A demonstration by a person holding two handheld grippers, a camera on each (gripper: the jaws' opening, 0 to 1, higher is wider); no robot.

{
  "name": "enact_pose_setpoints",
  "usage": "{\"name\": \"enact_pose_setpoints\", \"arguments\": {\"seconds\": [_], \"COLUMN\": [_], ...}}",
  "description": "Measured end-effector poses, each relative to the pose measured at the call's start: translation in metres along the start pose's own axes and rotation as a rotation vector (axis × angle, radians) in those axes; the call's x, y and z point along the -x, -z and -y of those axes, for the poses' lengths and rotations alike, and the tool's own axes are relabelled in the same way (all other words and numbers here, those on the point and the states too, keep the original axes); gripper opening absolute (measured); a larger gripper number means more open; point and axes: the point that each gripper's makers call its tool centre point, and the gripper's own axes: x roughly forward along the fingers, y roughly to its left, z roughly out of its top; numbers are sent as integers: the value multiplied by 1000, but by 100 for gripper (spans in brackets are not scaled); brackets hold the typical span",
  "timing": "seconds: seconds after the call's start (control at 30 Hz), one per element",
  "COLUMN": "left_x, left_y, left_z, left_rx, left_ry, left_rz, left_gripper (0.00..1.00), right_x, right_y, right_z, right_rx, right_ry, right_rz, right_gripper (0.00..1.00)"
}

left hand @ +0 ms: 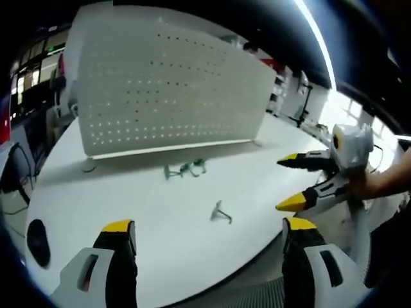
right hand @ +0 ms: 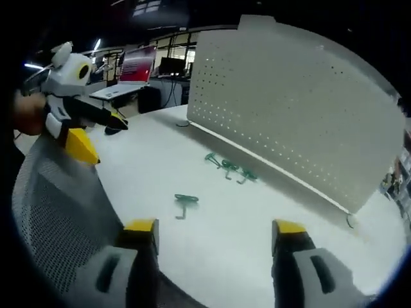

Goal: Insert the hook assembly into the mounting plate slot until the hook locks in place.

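Both grippers held apart and empty above the white surface (left hand: pixel 128 205).

Our left gripper (left hand: pixel 209 234) and right gripper (right hand: pixel 215 234) spread their fingers wide, gripping nothing. Ahead, one green hook (right hand: pixel 185 201) lies alone near the surface's edge; a cluster of hooks (right hand: pixel 228 167) sits just before the upright perforated mounting plate (right hand: pixel 302 96). A mesh chair back (right hand: pixel 58 212) stands between us and the surface; a dark mouse (left hand: pixel 37 242) lies far left.

Pegboard panels: we count one (right hand: pixel 302 109), upright on the tabletop (right hand: pixel 212 244).
Lone hooks: one (right hand: pixel 185 202).
Hook cluster (right hand: pixel 229 168): we cannot count it.
Claws: two (left hand: pixel 209 240) (right hand: pixel 215 237).
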Motion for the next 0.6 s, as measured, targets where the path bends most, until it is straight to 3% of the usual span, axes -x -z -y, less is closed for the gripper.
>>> {"name": "enact_pose_setpoints", "arguments": {"seconds": [0.07, 0.1, 0.27, 0.33, 0.6], "left_x": [0, 0, 0, 0, 1], "left_y": [0, 0, 1, 1, 0], "left_z": [-1, -1, 0, 0, -3], "left_rx": [13, 16, 8, 8, 23], "left_ry": [4, 5, 9, 10, 2], "left_rz": [2, 2, -2, -3, 6], "left_gripper": [96, 95, 95, 95, 94], "right_x": [-13, -18, -45, -55, -88], "right_y": [-2, -3, -12, -13, -9], "right_z": [-9, -14, -36, -41, -43], "right_rx": [32, 43, 175, 184, 335], "right_ry": [-65, -86, -186, -220, -276], "right_rz": [-32, -44, -70, -83, -157], "right_gripper": [42, 39, 33, 32, 28]}}
